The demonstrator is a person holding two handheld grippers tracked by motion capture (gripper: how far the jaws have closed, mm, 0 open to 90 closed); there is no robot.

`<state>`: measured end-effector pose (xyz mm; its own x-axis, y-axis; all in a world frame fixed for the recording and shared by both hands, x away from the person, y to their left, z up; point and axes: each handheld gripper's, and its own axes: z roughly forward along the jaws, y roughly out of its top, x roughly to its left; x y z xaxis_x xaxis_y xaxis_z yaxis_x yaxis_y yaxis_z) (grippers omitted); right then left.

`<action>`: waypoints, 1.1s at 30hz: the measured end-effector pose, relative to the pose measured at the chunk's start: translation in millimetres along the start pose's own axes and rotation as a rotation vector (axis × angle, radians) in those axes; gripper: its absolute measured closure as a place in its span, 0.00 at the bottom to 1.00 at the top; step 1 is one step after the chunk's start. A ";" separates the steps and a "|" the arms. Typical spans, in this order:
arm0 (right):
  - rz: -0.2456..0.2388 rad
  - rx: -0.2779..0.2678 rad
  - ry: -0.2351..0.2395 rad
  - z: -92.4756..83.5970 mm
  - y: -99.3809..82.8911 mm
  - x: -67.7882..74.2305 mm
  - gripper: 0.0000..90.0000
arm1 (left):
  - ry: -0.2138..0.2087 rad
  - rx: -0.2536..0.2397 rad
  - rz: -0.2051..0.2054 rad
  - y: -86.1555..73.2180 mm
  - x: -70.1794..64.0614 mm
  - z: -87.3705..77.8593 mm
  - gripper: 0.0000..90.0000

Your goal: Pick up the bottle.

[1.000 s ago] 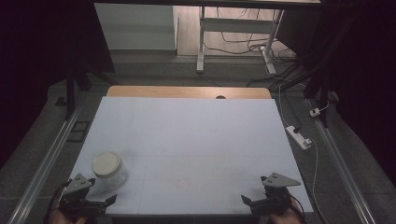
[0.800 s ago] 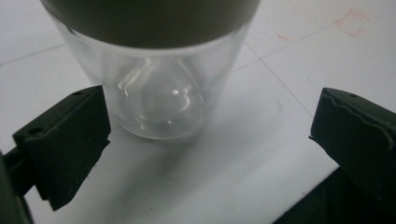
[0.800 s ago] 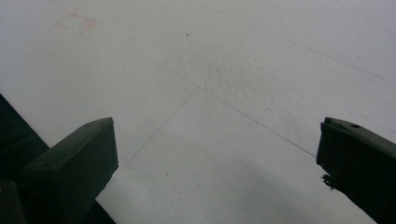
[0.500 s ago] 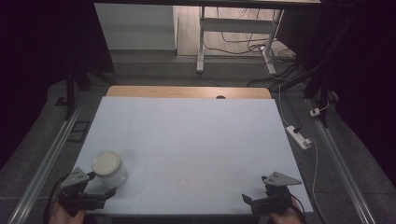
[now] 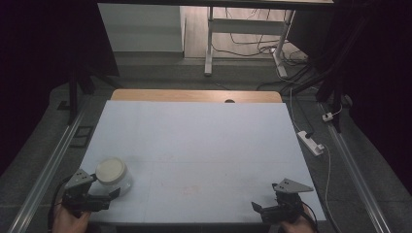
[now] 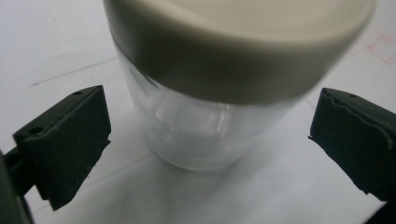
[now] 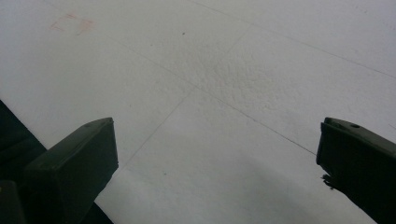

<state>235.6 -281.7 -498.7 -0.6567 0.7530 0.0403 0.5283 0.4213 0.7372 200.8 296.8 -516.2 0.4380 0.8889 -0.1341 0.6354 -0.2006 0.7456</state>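
Holding my left gripper (image 5: 104,194) low at the near left corner of the table (image 5: 204,145), I am keeping its jaws spread wide so each one flanks the glass body of the jar (image 6: 205,126) without touching, probably for a grasp below the cream lid (image 6: 238,42). I am resting my right gripper (image 5: 272,209) at the near right corner, jaws also wide apart over bare white surface, well away from the jar, which is standing upright just beyond my left hand (image 5: 68,221).
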 end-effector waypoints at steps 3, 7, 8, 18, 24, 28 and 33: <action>-0.003 0.004 0.001 0.3 0.1 -0.1 0.00 | -0.017 -0.004 0.003 3.2 3.1 2.6 0.00; -0.006 0.009 0.002 0.9 0.3 0.0 0.00 | -0.025 -0.005 0.007 6.2 5.6 7.3 0.00; -0.006 0.009 0.002 0.9 0.3 0.0 0.00 | -0.025 -0.003 0.011 7.0 5.9 8.9 0.00; -0.009 0.018 0.008 1.5 0.5 0.2 0.00 | -0.040 -0.001 0.055 14.8 7.2 20.4 0.00; -0.008 0.020 0.009 1.9 0.7 0.5 0.00 | -0.037 -0.009 0.079 18.6 6.7 25.6 0.00; -0.009 0.021 0.009 1.9 0.7 0.6 0.00 | -0.030 0.001 0.090 20.3 5.9 27.2 0.00; -0.007 0.014 0.010 1.2 0.4 -0.2 0.00 | -0.027 -0.008 0.107 21.8 3.4 25.1 0.06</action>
<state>236.5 -281.1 -499.1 -0.6659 0.7449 0.0415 0.5309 0.4341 0.7278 232.2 285.1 -516.8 0.5201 0.8511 -0.0712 0.5791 -0.2902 0.7619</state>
